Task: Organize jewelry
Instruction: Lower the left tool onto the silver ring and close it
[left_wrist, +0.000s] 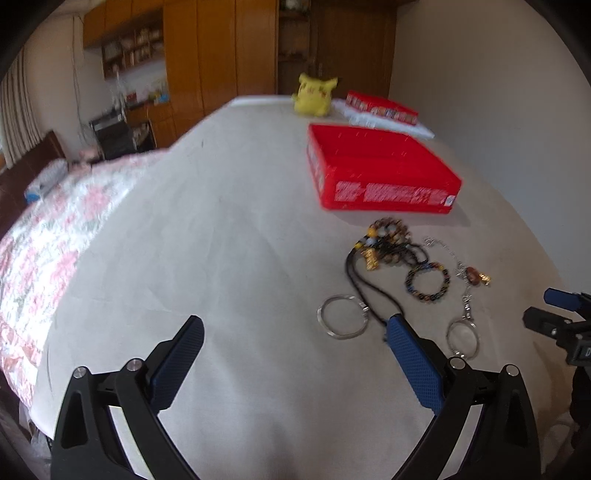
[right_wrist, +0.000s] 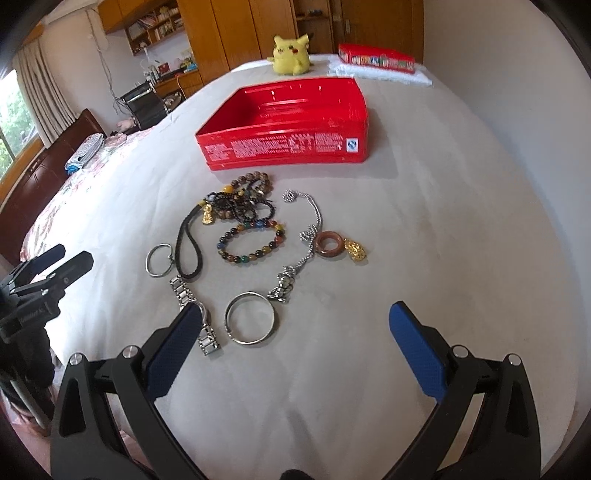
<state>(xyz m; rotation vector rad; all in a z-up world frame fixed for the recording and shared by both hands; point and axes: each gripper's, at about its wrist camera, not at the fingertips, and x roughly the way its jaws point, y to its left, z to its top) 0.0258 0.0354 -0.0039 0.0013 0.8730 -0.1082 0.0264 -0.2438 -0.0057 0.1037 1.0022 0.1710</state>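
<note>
An open red tin box (right_wrist: 291, 147) (left_wrist: 384, 192) stands empty on the grey bed cover. In front of it lies a heap of jewelry: a coloured bead bracelet (right_wrist: 253, 242) (left_wrist: 428, 282), brown bead strands with a black cord (right_wrist: 236, 205), a silver chain with a brown ring and gold charm (right_wrist: 332, 249), a small silver bangle (right_wrist: 159, 260) (left_wrist: 341, 317), a larger silver bangle (right_wrist: 250, 317) and a link bracelet (right_wrist: 192, 302). My right gripper (right_wrist: 295, 319) hangs open just before the heap, holding nothing. My left gripper (left_wrist: 295, 328) is open, left of the heap.
A yellow plush toy (right_wrist: 291, 55) and a second red box (right_wrist: 376, 59) on a white cloth sit at the bed's far end. A floral quilt (left_wrist: 48, 236) covers the bed's left side. Wooden cupboards stand behind. A white wall runs along the right.
</note>
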